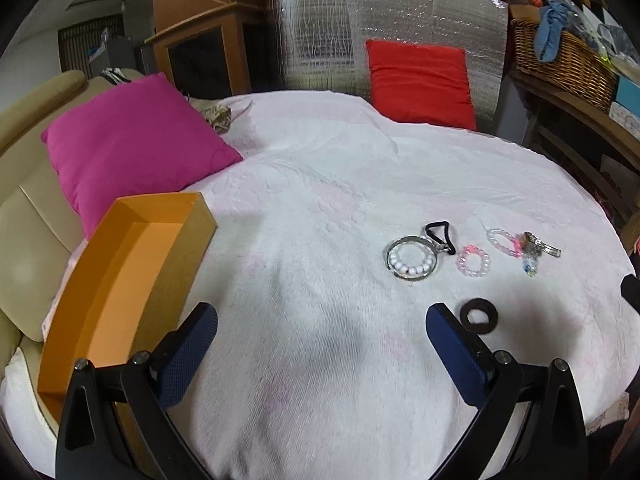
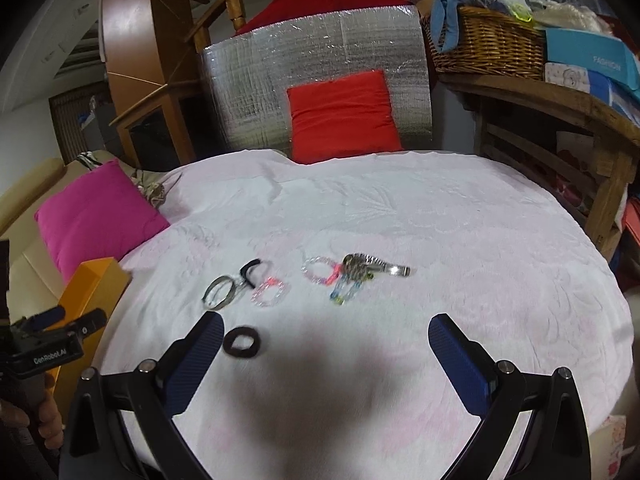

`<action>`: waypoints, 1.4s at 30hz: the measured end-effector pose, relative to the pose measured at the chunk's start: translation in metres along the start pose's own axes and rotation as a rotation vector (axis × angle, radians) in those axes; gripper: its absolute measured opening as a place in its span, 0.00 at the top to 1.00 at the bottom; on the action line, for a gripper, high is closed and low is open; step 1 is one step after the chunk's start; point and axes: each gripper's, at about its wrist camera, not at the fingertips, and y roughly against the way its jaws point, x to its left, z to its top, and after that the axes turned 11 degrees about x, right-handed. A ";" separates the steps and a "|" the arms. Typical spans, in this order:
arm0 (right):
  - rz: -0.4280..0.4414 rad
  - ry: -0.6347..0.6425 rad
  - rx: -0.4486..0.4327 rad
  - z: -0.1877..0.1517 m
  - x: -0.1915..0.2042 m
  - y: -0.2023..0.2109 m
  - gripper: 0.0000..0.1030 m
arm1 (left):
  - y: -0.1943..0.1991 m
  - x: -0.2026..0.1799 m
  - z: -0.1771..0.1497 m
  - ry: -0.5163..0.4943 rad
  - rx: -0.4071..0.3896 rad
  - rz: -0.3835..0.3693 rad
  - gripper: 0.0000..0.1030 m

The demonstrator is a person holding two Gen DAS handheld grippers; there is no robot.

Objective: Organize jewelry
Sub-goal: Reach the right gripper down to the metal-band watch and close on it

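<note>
Jewelry lies spread on a white-pink bedspread [image 1: 320,200]. A silver bangle ringing a white bead bracelet [image 1: 412,259] sits beside a black loop [image 1: 440,236], a pink bead bracelet [image 1: 474,260], a clear bead bracelet [image 1: 502,240] and a metal watch with charms [image 1: 538,246]. A dark hair tie [image 1: 479,316] lies just right of my left gripper [image 1: 320,324], which is open and empty. An empty orange box [image 1: 132,272] stands at the left. My right gripper [image 2: 326,332] is open above the bedspread [image 2: 440,220], the hair tie [image 2: 241,343] by its left finger, the watch [image 2: 362,266] farther ahead.
A magenta pillow [image 1: 132,136] lies behind the box and a red pillow [image 1: 420,80] leans on a silver foil panel [image 1: 320,40]. A wicker basket [image 2: 488,44] sits on a wooden shelf at the right. A hand holding the left gripper's handle [image 2: 44,344] shows at the left.
</note>
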 end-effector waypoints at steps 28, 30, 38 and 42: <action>0.336 -0.514 0.352 0.080 -0.083 -0.175 0.33 | -0.083 -0.046 0.058 -0.067 0.014 -0.133 0.01; 0.284 -0.504 0.370 0.083 -0.075 -0.183 0.33 | -0.086 -0.047 0.060 -0.070 0.022 -0.126 0.01; 0.135 -0.423 0.333 0.099 -0.055 -0.198 0.41 | -0.092 -0.046 0.064 -0.073 0.033 -0.119 0.01; 0.075 -0.440 0.329 0.095 -0.069 -0.199 0.74 | -0.096 -0.045 0.065 -0.072 0.045 -0.114 0.01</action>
